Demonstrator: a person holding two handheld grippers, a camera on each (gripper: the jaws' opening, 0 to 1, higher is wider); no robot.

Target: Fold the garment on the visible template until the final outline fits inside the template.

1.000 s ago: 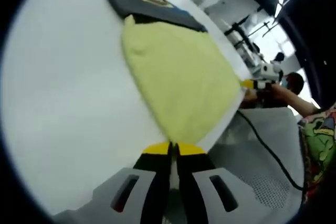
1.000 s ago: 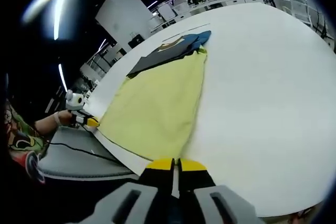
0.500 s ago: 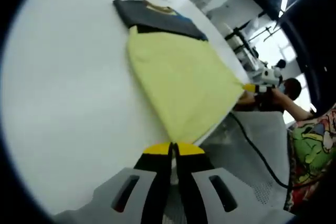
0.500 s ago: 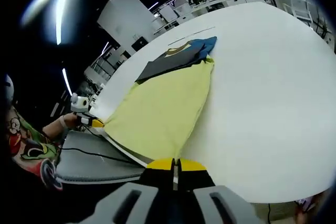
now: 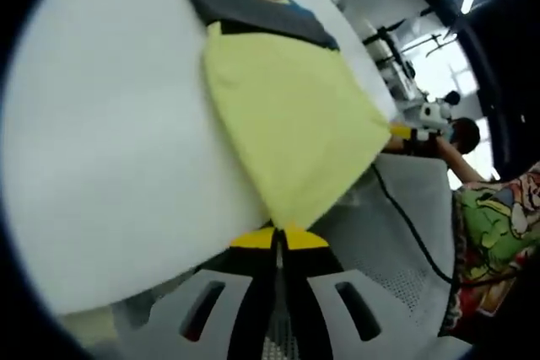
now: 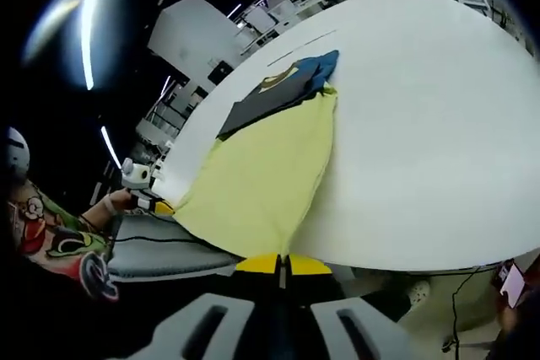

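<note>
Fingers closed on both grippers: left gripper (image 5: pixel 278 239) has its yellow tips pressed together on the near corner of the yellow cloth (image 5: pixel 291 120), right gripper (image 6: pixel 283 264) likewise pinched on the other near corner of the cloth (image 6: pixel 261 179). The right gripper also appears at the cloth's far corner in the left gripper view (image 5: pixel 413 134), and the left one at the matching corner in the right gripper view (image 6: pixel 152 204). The cloth is stretched from the table (image 5: pixel 110 149) edge out toward the person, its far end lying over a dark garment (image 5: pixel 253 14) with a blue patch and collar, flat on the table. No template outline can be made out. Judgement: fold is early to mid stage; the near edge is lifted but not yet carried over and laid down, and the final outline is still to be formed.
</note>
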